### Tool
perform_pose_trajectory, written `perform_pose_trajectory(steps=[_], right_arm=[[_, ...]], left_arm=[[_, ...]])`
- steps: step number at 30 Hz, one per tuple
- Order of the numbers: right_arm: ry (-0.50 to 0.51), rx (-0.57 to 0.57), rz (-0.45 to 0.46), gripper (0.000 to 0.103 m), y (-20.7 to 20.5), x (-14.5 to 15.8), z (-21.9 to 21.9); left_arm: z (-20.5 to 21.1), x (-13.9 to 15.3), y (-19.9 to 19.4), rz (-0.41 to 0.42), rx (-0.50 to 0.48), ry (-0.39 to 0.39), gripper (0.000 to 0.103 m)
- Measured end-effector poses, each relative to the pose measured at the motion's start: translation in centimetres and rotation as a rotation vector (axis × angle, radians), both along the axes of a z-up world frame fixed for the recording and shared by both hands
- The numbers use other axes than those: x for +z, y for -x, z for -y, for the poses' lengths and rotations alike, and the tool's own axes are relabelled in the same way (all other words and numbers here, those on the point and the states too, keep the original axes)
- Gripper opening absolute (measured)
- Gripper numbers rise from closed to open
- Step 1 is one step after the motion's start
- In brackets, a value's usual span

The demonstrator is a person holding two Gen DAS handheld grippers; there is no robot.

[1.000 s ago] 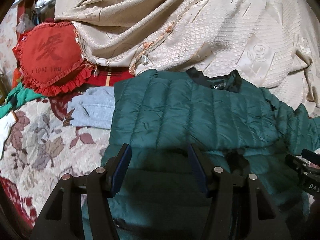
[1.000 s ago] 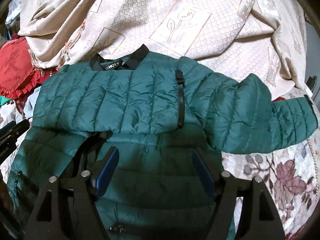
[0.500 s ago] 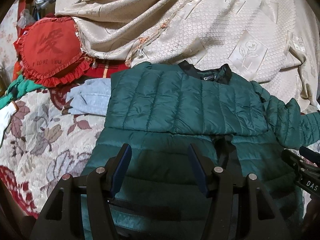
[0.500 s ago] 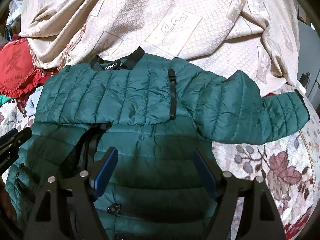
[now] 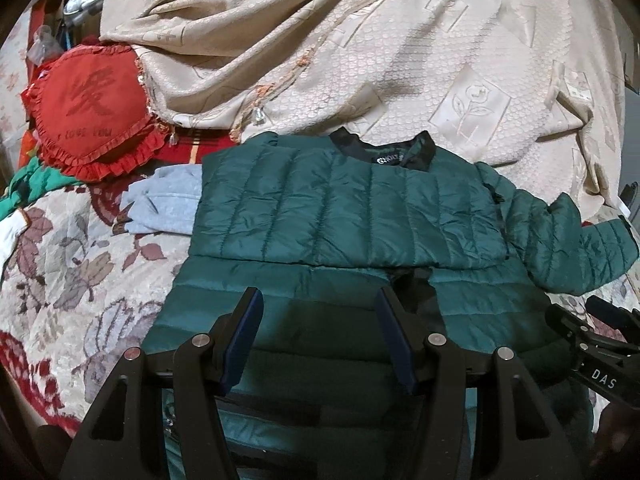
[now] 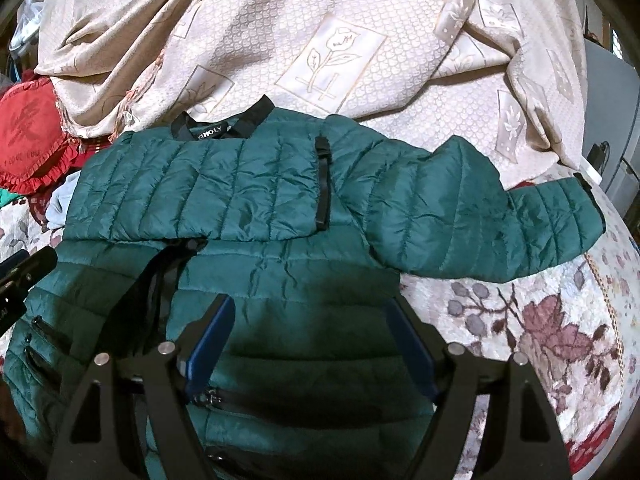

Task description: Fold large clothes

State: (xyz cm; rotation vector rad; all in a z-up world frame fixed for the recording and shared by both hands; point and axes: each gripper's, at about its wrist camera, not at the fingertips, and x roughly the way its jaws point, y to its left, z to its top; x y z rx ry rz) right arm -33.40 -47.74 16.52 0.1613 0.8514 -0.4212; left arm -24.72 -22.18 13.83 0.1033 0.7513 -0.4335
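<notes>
The green quilted jacket [image 5: 344, 208] lies flat on the bed, directly ahead of and beneath both sets of jaws. One sleeve is folded across the chest, forming a horizontal band [image 6: 200, 192] ahead of the jaws. The other sleeve [image 6: 472, 208] extends outward, ahead and to the right of the right jaws, with its cuff resting on the floral bedspread [image 6: 540, 328]. The black collar with its white-lettered label [image 5: 386, 158] sits at the far edge of the jacket, straight ahead of the left jaws. The open front zipper [image 6: 160, 280] runs just left of the right jaws.

The left gripper [image 5: 318, 338] hovers above the lower body of the jacket, jaws apart, nothing between them. The right gripper [image 6: 308, 346] hovers above the lower right panel, jaws apart, nothing between them. Whether either touches the fabric cannot be determined.

A light blue garment [image 5: 168, 206] lies touching the jacket's edge, ahead and left of the left jaws. A red heart-shaped ruffled cushion [image 5: 92, 108] lies further ahead and left. A beige embroidered coverlet [image 5: 440, 60] is bunched beyond the collar, far ahead of both jaws.
</notes>
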Motion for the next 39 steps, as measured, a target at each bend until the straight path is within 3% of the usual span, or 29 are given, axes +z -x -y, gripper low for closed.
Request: perform_pose_trajectory(steps=[14, 30, 39], right_arm=[[-0.002, -0.043, -0.02, 0.083, 1.2, -0.9, 2.8], [0.054, -0.179, -0.052, 0.084, 2.2, -1.1, 11.3], [0.046, -0.217, -0.061, 0.084, 2.5, -1.8, 14.0]], left_arm=[[3.0, -0.5, 1.3, -0.008, -0.061, -0.01, 0.041], [9.1, -0.9, 1.9, -0.001, -0.168, 0.001, 0.041], [11.5, -1.4, 1.5, -0.046, -0.194, 0.028, 0.041]])
